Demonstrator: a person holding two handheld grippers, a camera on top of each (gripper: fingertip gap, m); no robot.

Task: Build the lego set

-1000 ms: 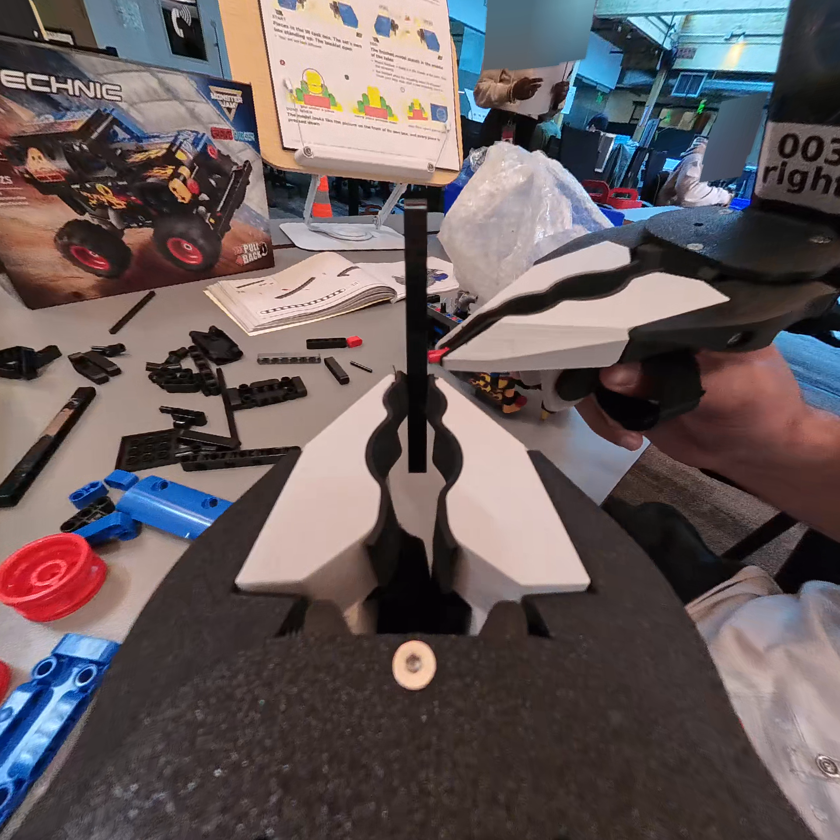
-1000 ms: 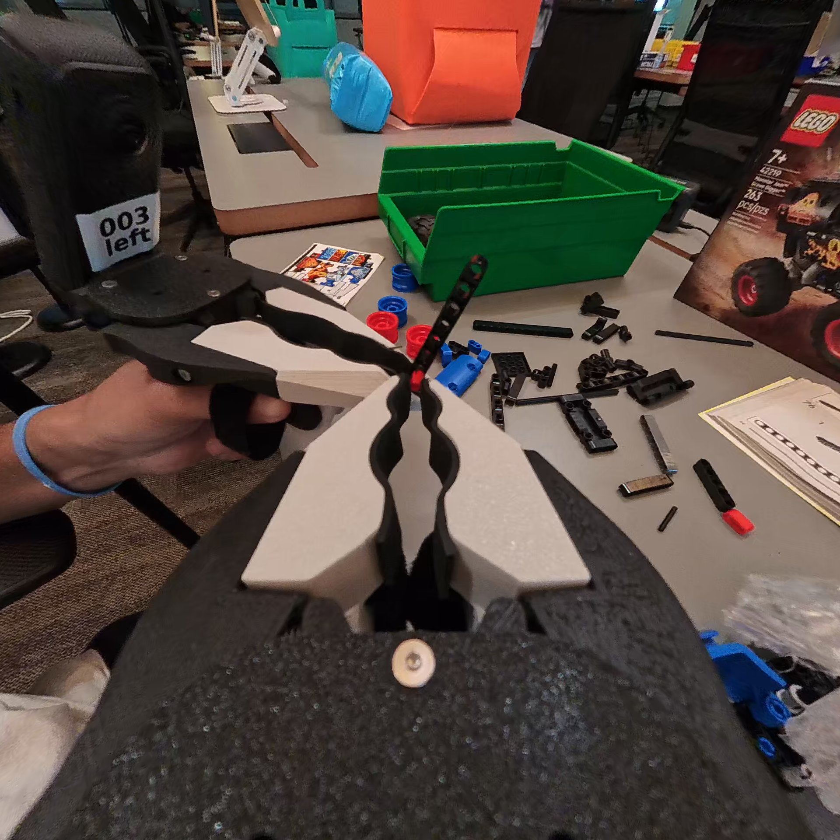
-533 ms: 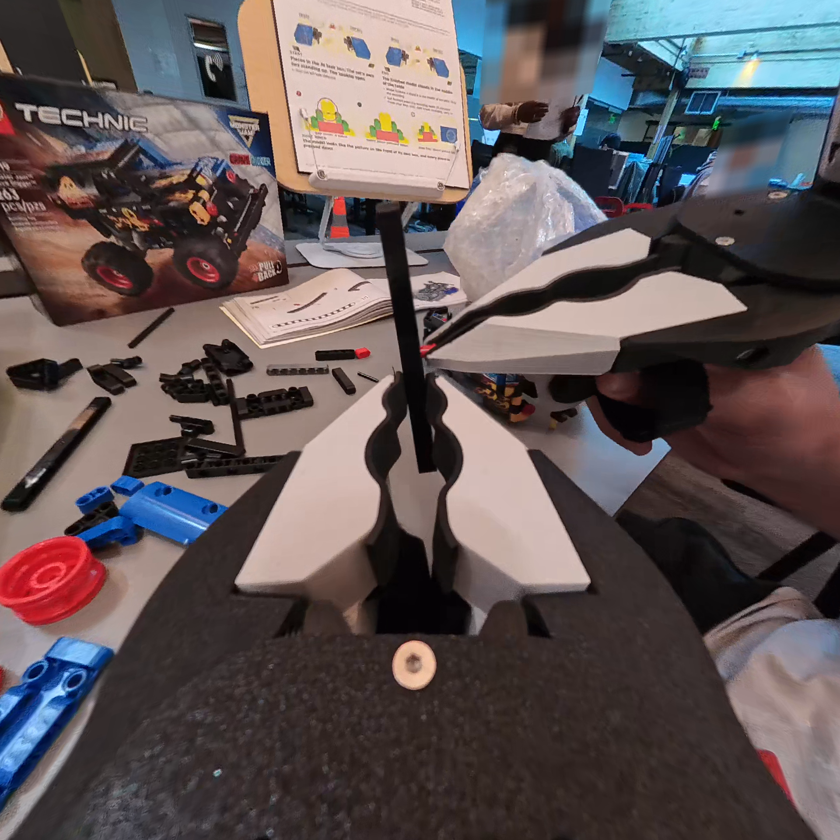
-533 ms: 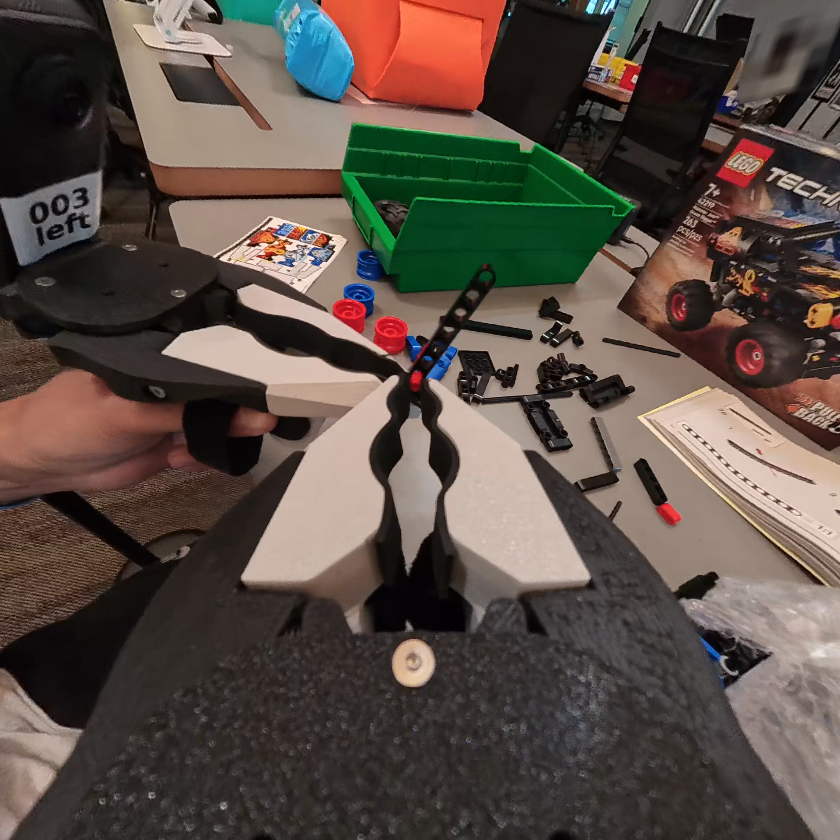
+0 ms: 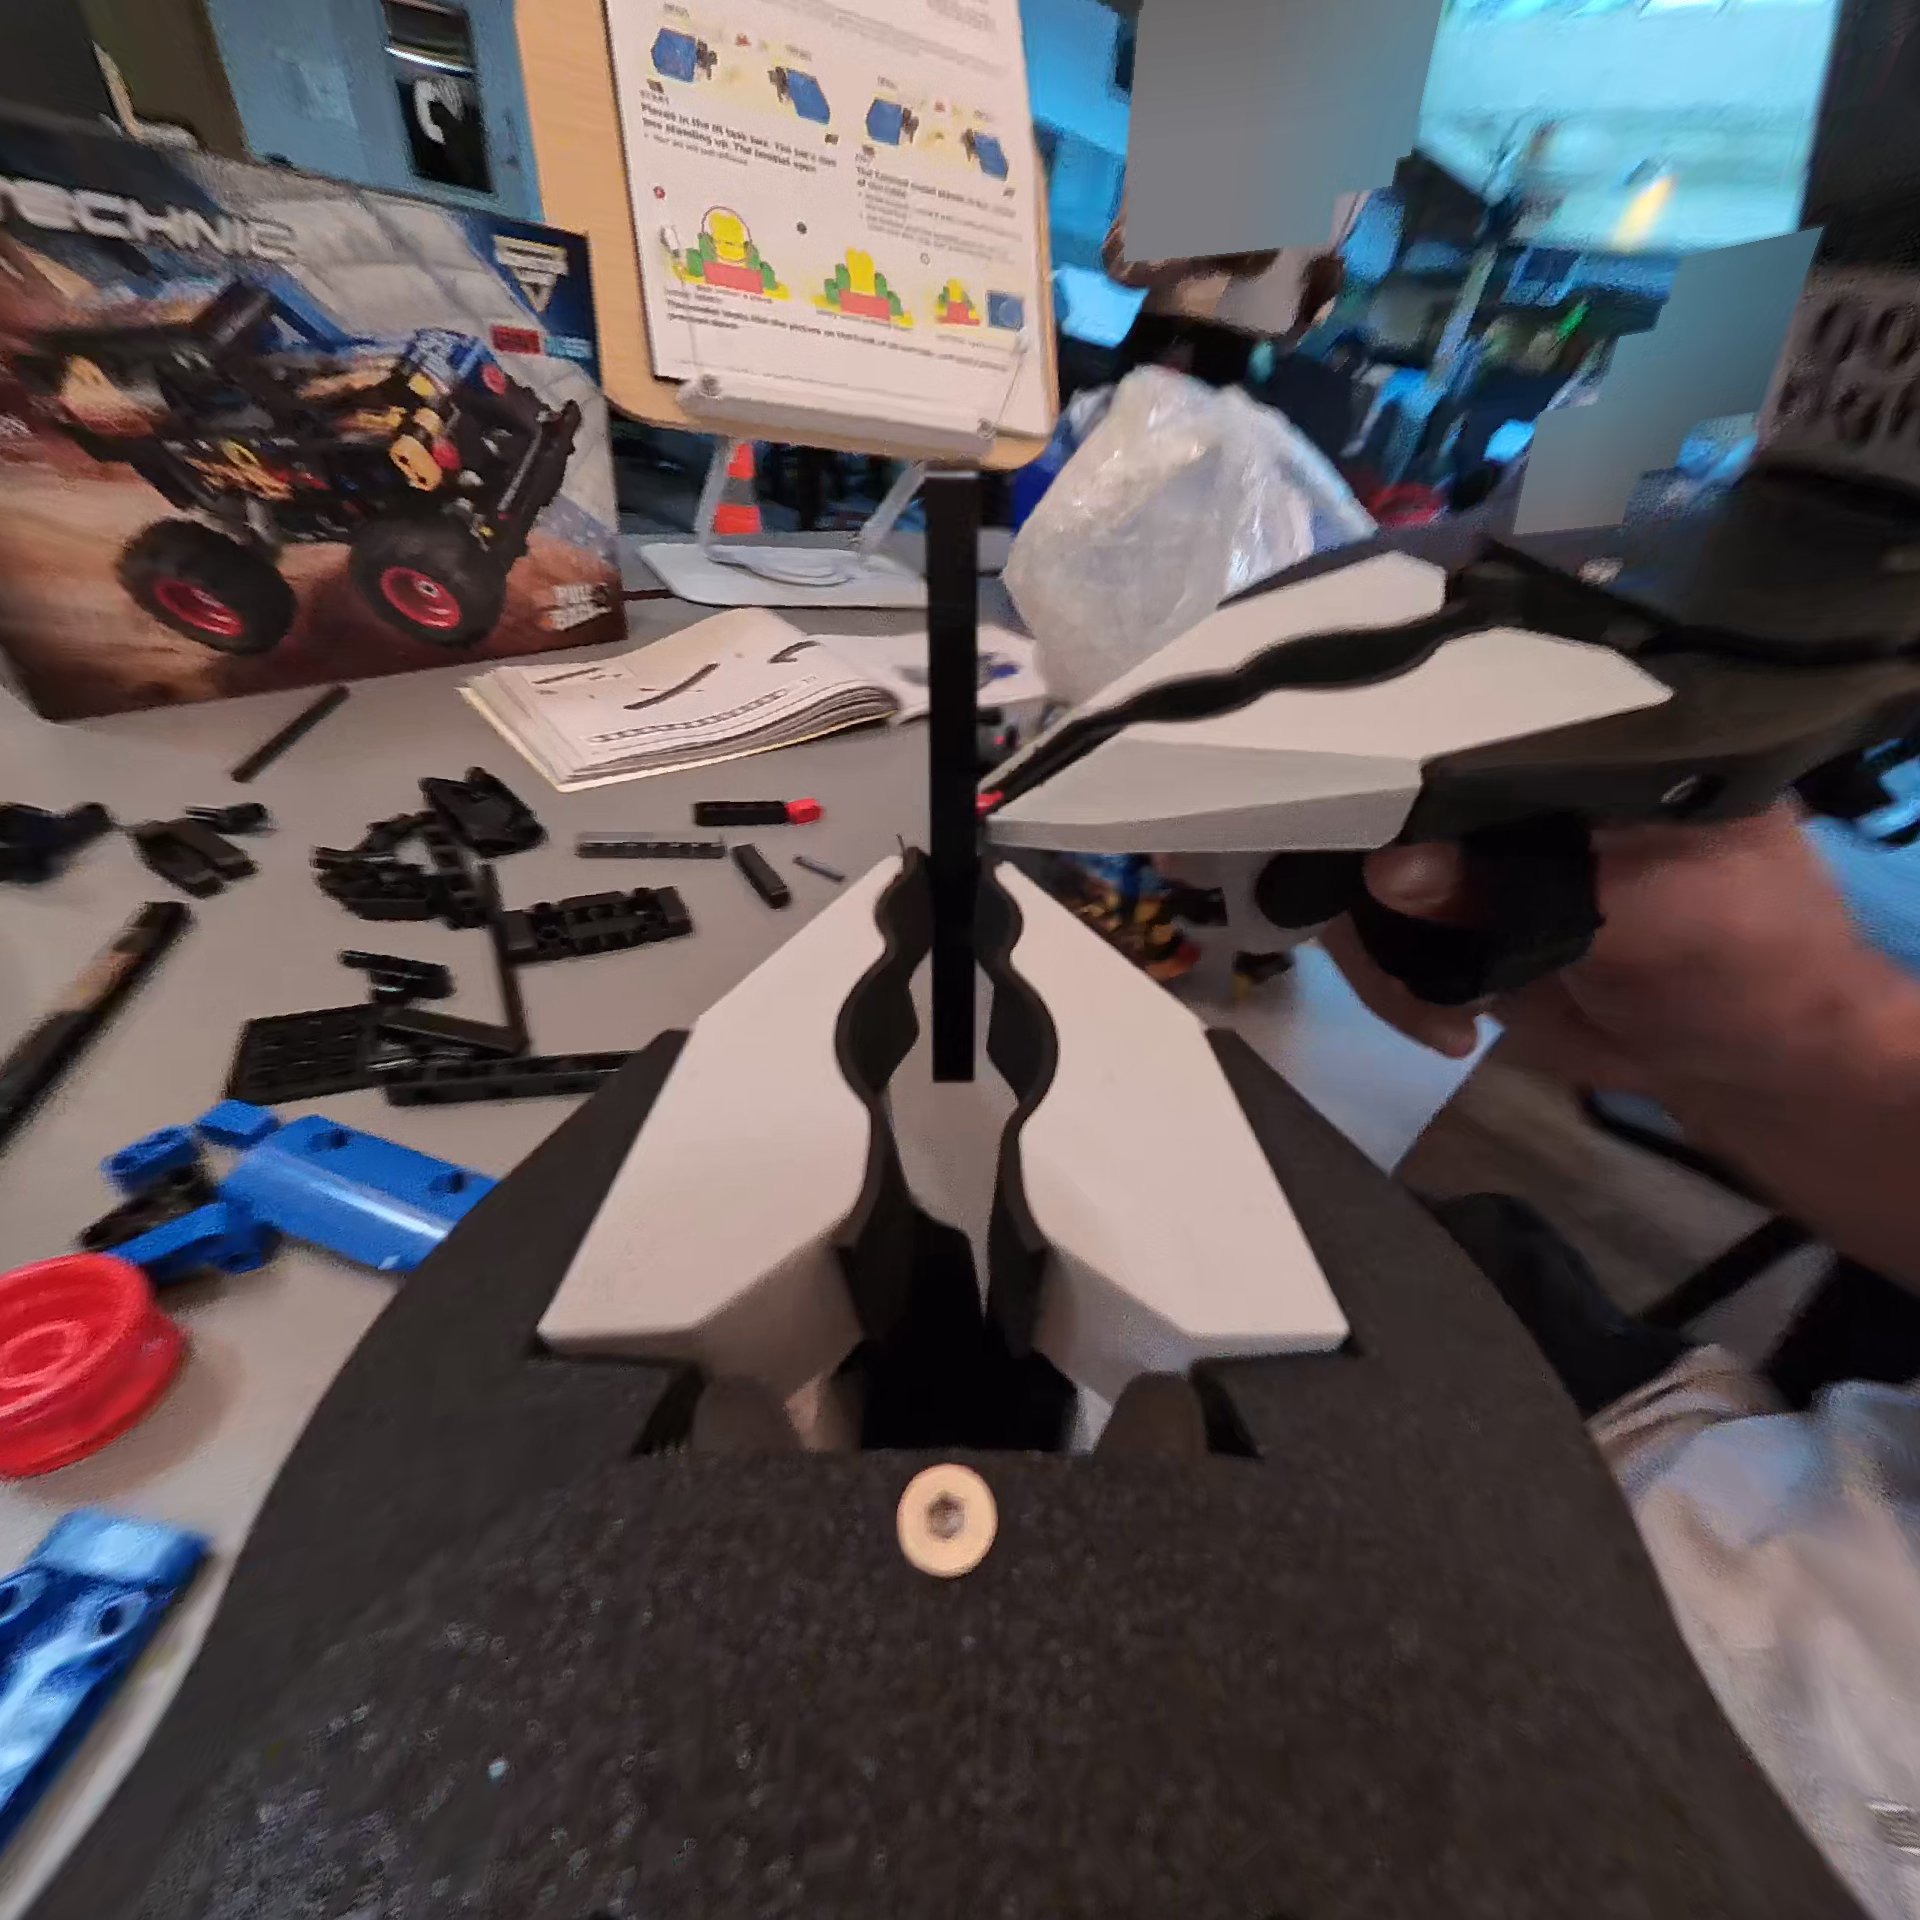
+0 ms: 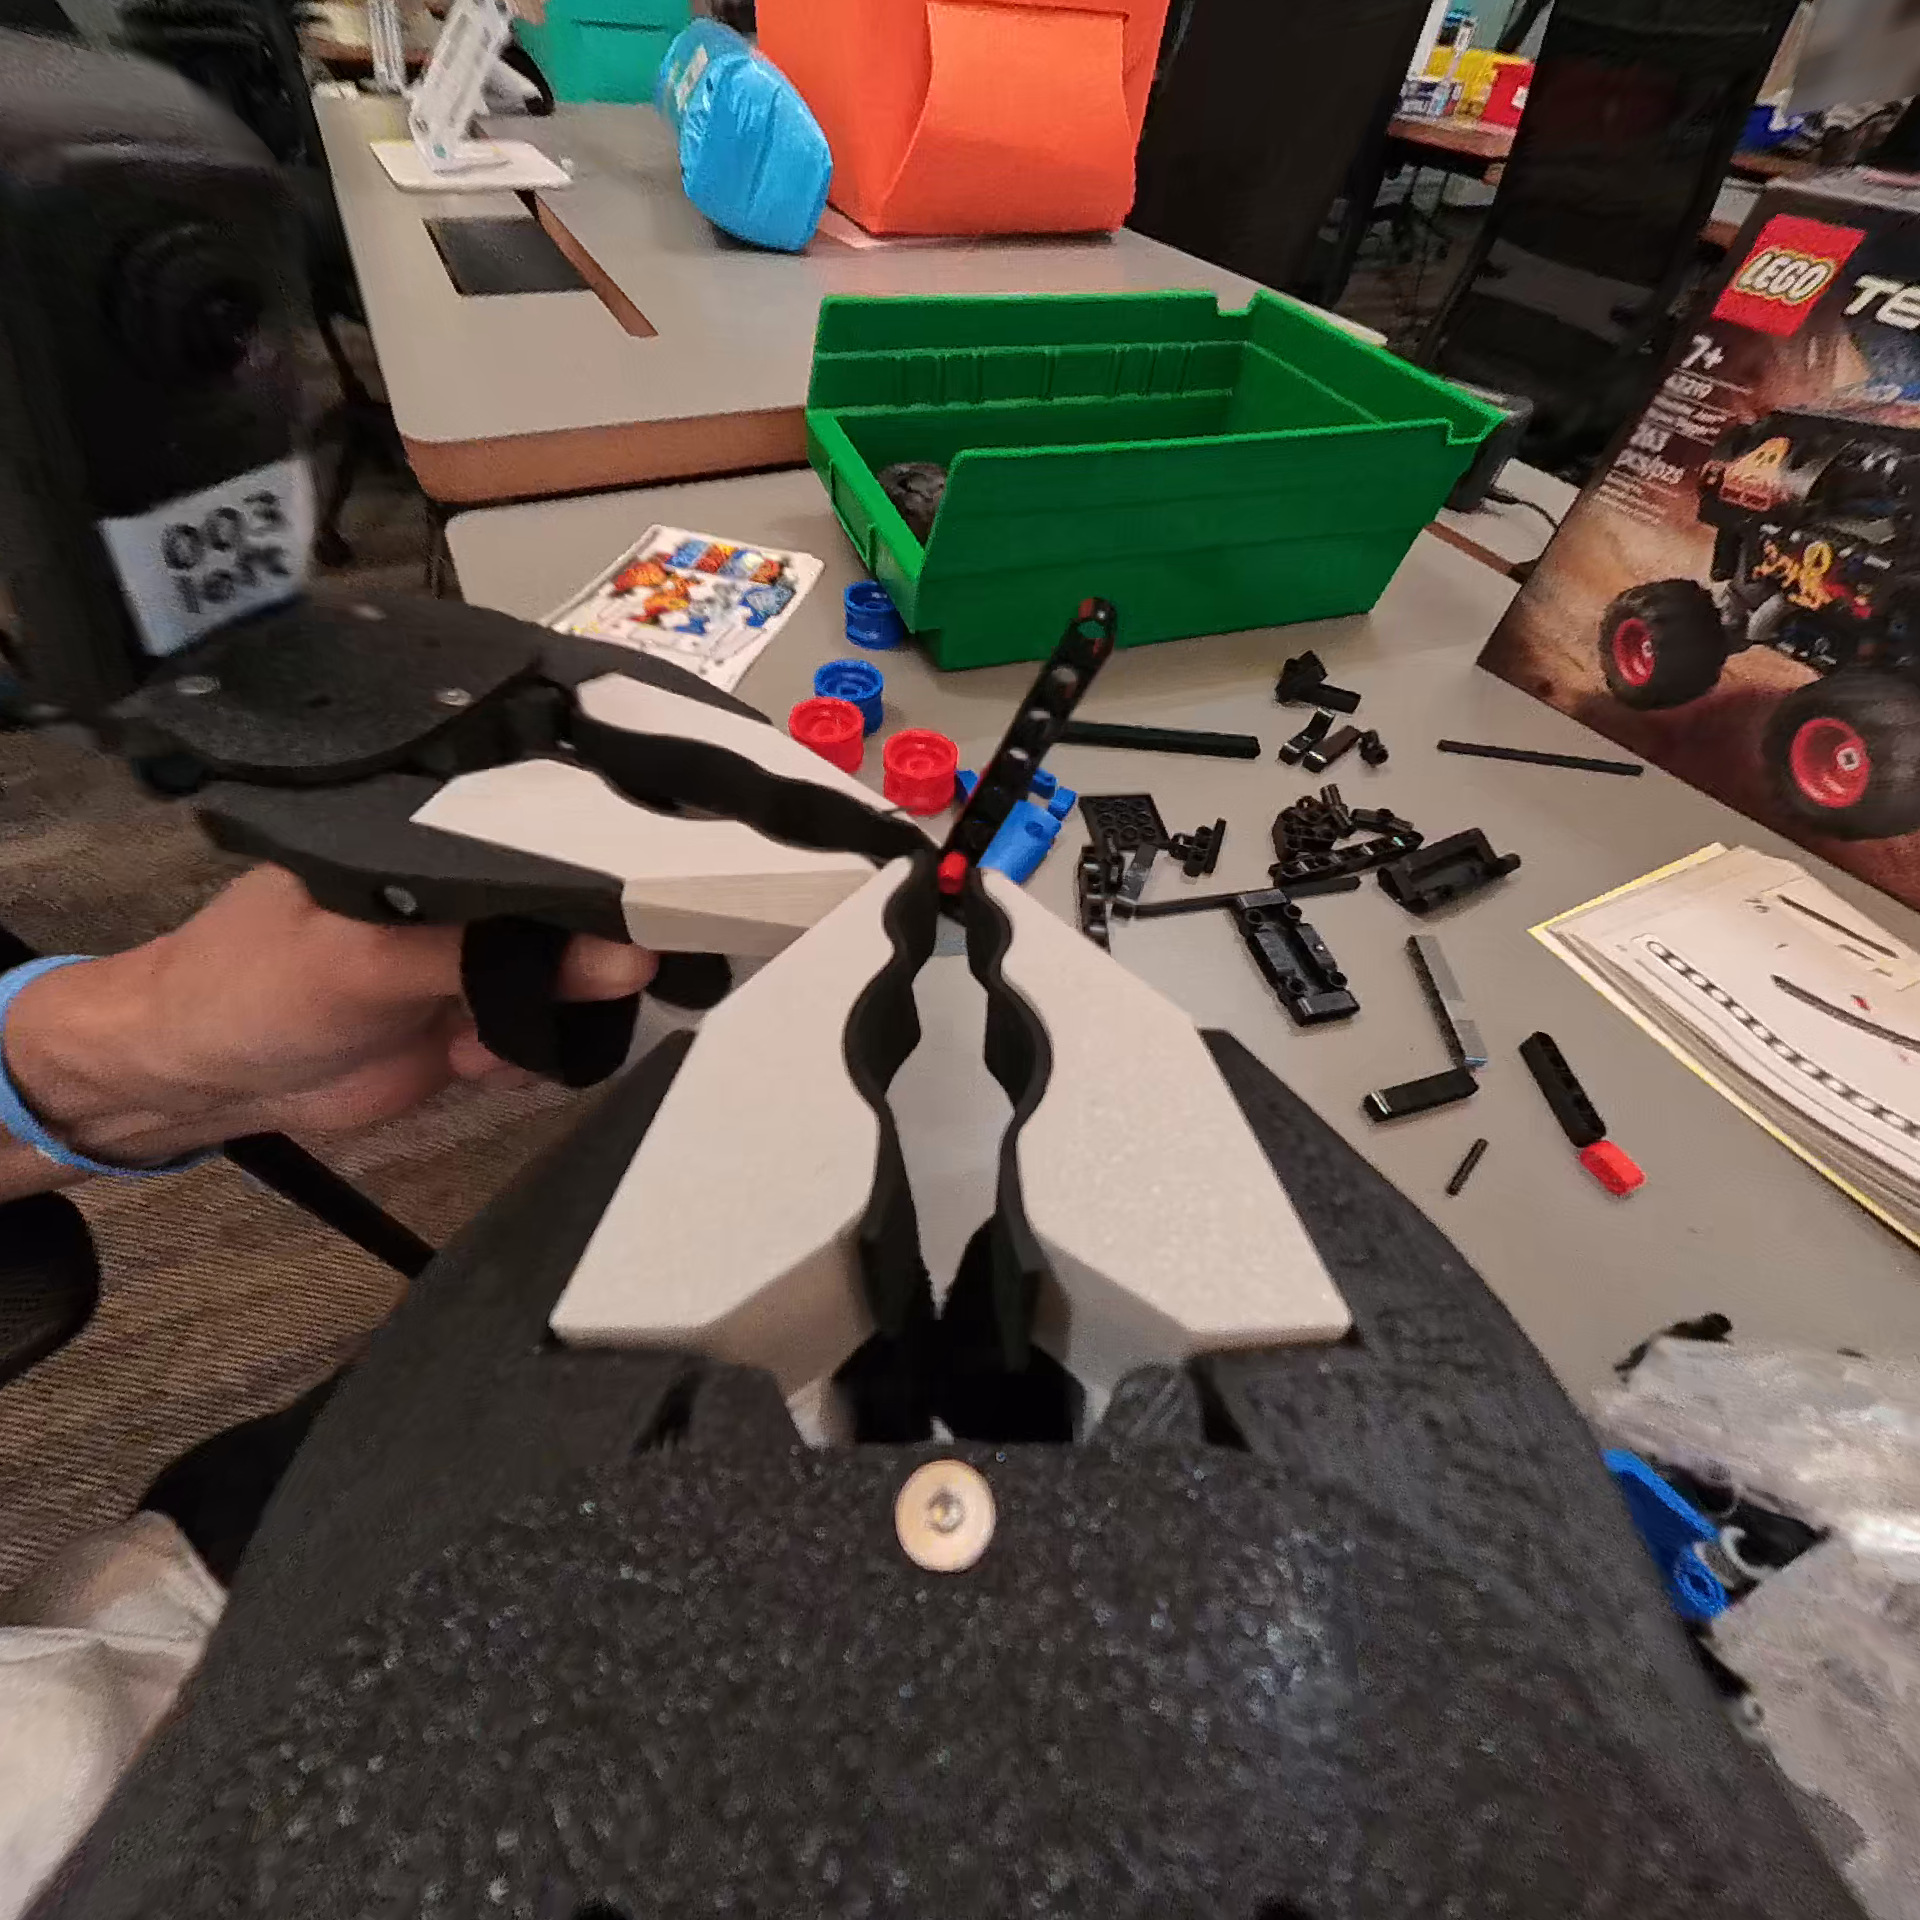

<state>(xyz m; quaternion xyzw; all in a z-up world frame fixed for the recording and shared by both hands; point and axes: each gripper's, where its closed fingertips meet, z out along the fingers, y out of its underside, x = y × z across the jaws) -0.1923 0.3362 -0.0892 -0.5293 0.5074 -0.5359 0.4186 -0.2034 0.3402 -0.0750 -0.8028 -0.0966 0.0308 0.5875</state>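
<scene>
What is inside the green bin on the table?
A dark, rough tyre-like piece sits at the near-left corner of the green bin. The front wall hides most of the floor; the rest looks empty.

It looked like a shared office or lab workroom. Grey tables [image 6: 623,343] stood in rows on brown carpet [image 6: 208,1299], the far ones crowded with boxes and gear. On the near table, a green bin [image 6: 1143,488] sat with loose Lego parts [image 6: 1299,883] just in front of it, a toy box [image 6: 1756,582] to its right and an open manual [image 6: 1756,997] nearer still. A clipboard on a stand [image 5: 831,229] showed printed instructions. People sat at desks behind it.
</scene>
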